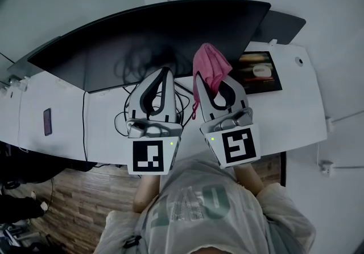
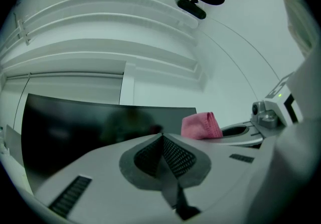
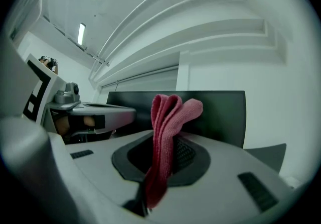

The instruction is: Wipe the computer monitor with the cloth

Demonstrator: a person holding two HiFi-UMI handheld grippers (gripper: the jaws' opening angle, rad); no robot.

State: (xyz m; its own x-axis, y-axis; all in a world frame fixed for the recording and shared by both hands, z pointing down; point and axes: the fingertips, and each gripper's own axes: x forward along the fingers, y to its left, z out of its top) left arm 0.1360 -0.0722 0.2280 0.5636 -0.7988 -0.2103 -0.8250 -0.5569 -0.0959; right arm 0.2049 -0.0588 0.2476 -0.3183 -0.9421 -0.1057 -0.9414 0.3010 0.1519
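Note:
A wide curved black monitor stands on the white desk, its screen dark. My right gripper is shut on a folded pink cloth, which sticks up past the jaw tips just in front of the screen's lower right part. In the right gripper view the pink cloth runs down between the closed jaws with the monitor behind. My left gripper is shut with nothing in it, held beside the right one near the screen's lower edge. The left gripper view shows the monitor and the cloth.
Tangled black cables lie on the desk under the grippers. A dark phone lies at the left. A dark tablet or book lies right of the monitor. A second screen edge shows behind. Wooden floor lies below the desk.

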